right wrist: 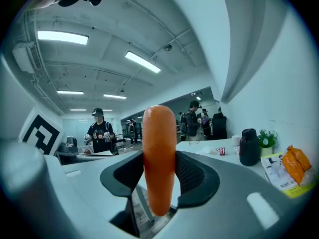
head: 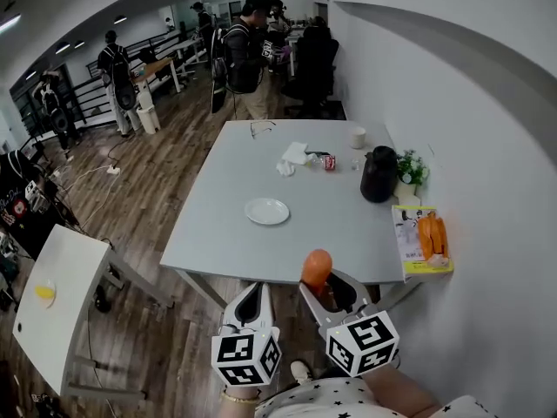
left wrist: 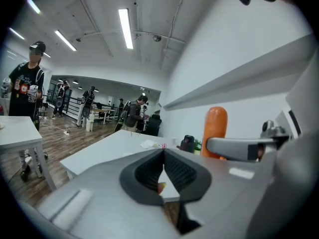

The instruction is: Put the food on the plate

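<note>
Well short of the plate (head: 266,211), off the table (head: 228,168) edge: clamped orange food (right wrist: 159,133) upright in right gripper (right wrist: 159,157) (left gripper (left wrist: 163,154) pinched closed, empty).

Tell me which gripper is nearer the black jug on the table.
Right. The right gripper, holding a carrot, is off the near edge of the table, below the black jug; the left gripper sits farther left.
</note>
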